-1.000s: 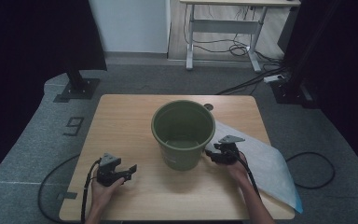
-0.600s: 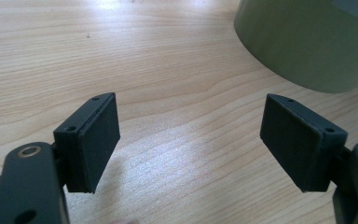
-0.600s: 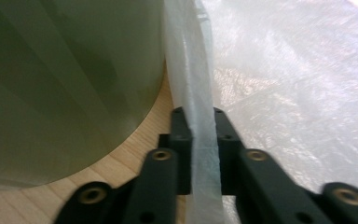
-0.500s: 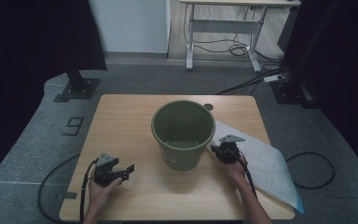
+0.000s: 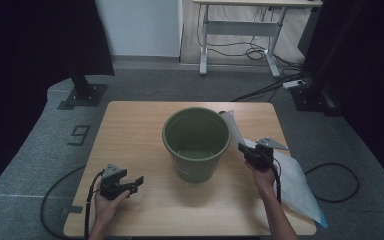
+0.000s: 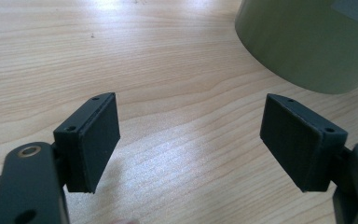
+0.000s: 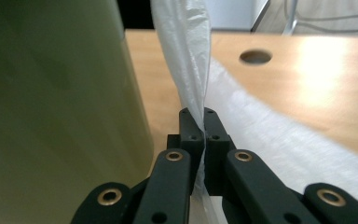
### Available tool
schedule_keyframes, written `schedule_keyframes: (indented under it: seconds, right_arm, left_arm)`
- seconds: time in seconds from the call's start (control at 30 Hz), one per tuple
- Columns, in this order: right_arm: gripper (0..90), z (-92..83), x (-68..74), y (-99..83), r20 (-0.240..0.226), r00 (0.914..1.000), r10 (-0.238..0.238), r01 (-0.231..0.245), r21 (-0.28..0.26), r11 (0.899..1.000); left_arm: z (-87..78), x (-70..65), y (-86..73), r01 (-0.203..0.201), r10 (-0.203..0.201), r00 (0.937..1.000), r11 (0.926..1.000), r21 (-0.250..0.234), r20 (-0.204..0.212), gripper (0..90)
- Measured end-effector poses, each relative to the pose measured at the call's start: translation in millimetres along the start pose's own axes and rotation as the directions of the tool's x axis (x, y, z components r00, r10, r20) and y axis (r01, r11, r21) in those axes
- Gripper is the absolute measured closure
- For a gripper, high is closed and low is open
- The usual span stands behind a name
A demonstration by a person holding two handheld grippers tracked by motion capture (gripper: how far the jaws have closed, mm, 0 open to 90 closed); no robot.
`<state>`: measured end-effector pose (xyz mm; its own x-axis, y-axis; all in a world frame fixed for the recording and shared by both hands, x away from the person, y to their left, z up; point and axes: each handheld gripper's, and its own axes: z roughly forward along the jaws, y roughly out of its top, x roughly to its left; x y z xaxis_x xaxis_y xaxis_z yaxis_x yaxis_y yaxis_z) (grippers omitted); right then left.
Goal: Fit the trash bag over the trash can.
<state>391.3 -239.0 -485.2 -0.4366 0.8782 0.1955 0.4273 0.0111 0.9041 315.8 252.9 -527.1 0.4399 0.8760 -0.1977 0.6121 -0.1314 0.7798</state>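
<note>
While the left gripper (image 5: 136,181) sits low on the near-left part of the wooden table (image 5: 130,130), its jaws stand wide apart w/ nothing between them; in the left gripper view the left gripper (image 6: 191,140) has bare wood under the gap and the green bucket (image 6: 307,42) off at upper right, well clear of the pads.

The right gripper (image 5: 242,148) is just beside the bucket (image 5: 196,142), on its right side. Its jaws have just closed and now pinch a fold of the white plastic bag (image 5: 292,182). In the right gripper view the right gripper (image 7: 199,122) has its pads pressed together on the thin film, and the bag (image 7: 186,56) rises as a bunched strip straight up from the pinch, right next to the bucket wall (image 7: 51,102); can't tell if film and wall touch.

The rest of the bag lies flat on the right part of the table, w/ its far corner hanging over the near-right edge. The bucket stands upright near the table's middle, open top up.
</note>
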Motion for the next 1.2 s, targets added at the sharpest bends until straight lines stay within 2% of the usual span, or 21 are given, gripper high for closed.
schedule_keyframes:
  seconds: [0.07, 0.1, 0.2, 0.4, 0.53, 0.6, 0.67, 0.7, 0.73, 0.77, 0.8, 0.83, 0.93, 1.07, 1.1, 1.2]
  right_arm:
    - [88.3, -2.3, -0.6, 2.3, -0.001, 1.0000, 0.008, -0.008, -0.012, 1.000]
    - [88.3, -9.3, -1.2, 9.6, 0.000, 0.9998, 0.018, -0.018, -0.038, 0.999]
    - [88.4, -17.0, -0.6, 18.6, 0.009, 0.9999, 0.015, -0.014, -0.066, 0.998]
    - [88.3, -29.4, 3.0, 35.4, 0.016, 0.9998, 0.013, -0.011, -0.112, 0.994]
    - [88.4, -42.7, 8.6, 55.1, 0.030, 0.9995, 0.006, -0.001, -0.161, 0.987]
    - [88.3, -45.1, 9.3, 58.3, 0.032, 0.9995, 0.007, -0.002, -0.171, 0.985]
    - [88.4, -55.1, 10.8, 71.5, 0.034, 0.9993, 0.014, -0.006, -0.214, 0.977]
    - [88.3, -59.6, 11.8, 77.2, 0.034, 0.9992, 0.021, -0.012, -0.233, 0.972]
    - [88.3, -59.6, 11.8, 77.2, 0.034, 0.9992, 0.021, -0.012, -0.233, 0.972]
    - [88.4, -66.3, 13.6, 84.8, 0.035, 0.9991, 0.024, -0.014, -0.261, 0.965]
    - [88.4, -66.3, 13.6, 84.8, 0.035, 0.9991, 0.024, -0.014, -0.261, 0.965]
    - [88.4, -73.9, 17.0, 93.9, 0.033, 0.9993, 0.016, -0.006, -0.287, 0.958]
    - [88.4, -81.5, 22.6, 105.0, 0.029, 0.9996, 0.008, 0.002, -0.313, 0.950]
    - [88.4, -84.8, 29.4, 114.3, 0.014, 0.9999, -0.002, 0.007, -0.319, 0.948]
    - [88.3, -86.0, 37.2, 121.8, 0.008, 0.9997, -0.023, 0.024, -0.326, 0.945]
    - [88.3, -86.5, 44.8, 128.1, -0.005, 0.9992, -0.040, 0.036, -0.331, 0.943]
  left_arm:
    - [0.5, -0.2, 0.2, 0.000, 0.000, 1.0000, 1.0000, -0.006, 0.001, 19.9]
    - [0.8, -0.2, 0.3, -0.001, 0.001, 1.0000, 1.0000, -0.007, 0.002, 19.9]
    - [1.4, 0.0, 0.3, -0.001, 0.001, 1.0000, 1.0000, -0.005, 0.002, 19.9]
    - [-2.3, -0.5, 1.2, 0.011, -0.011, 0.9999, 0.9991, -0.040, 0.005, 21.0]
    - [-4.6, 2.2, 1.6, 0.024, -0.024, 0.9997, 0.9984, -0.051, 0.007, 21.0]
    - [-4.4, 3.4, 1.7, 0.024, -0.024, 0.9997, 0.9983, -0.052, 0.006, 21.0]
    - [-3.1, 4.3, 1.4, 0.016, -0.016, 0.9998, 0.9988, -0.046, -0.013, 21.1]
    - [-2.9, 3.9, 1.3, 0.011, -0.012, 0.9998, 0.9989, -0.045, -0.015, 21.2]
    - [-2.9, 3.9, 1.3, 0.011, -0.012, 0.9998, 0.9989, -0.045, -0.015, 21.2]
    - [-2.9, 3.2, 1.1, 0.006, -0.006, 0.9999, 0.9991, -0.041, -0.016, 21.2]
    - [-2.9, 3.2, 1.1, 0.006, -0.006, 0.9999, 0.9991, -0.041, -0.016, 21.1]
    - [-3.2, 3.0, 1.0, 0.006, -0.006, 0.9999, 0.9993, -0.037, -0.013, 21.1]
    - [-3.3, 3.9, 1.1, 0.010, -0.010, 0.9999, 0.9991, -0.040, -0.012, 21.1]
    - [-4.0, 4.4, 1.2, 0.015, -0.015, 0.9999, 0.9991, -0.041, -0.008, 21.1]
    - [-4.1, 4.6, 1.2, 0.019, -0.019, 0.9998, 0.9989, -0.042, -0.006, 21.1]
    - [-4.1, 4.8, 1.1, 0.021, -0.021, 0.9998, 0.9988, -0.044, -0.005, 21.1]
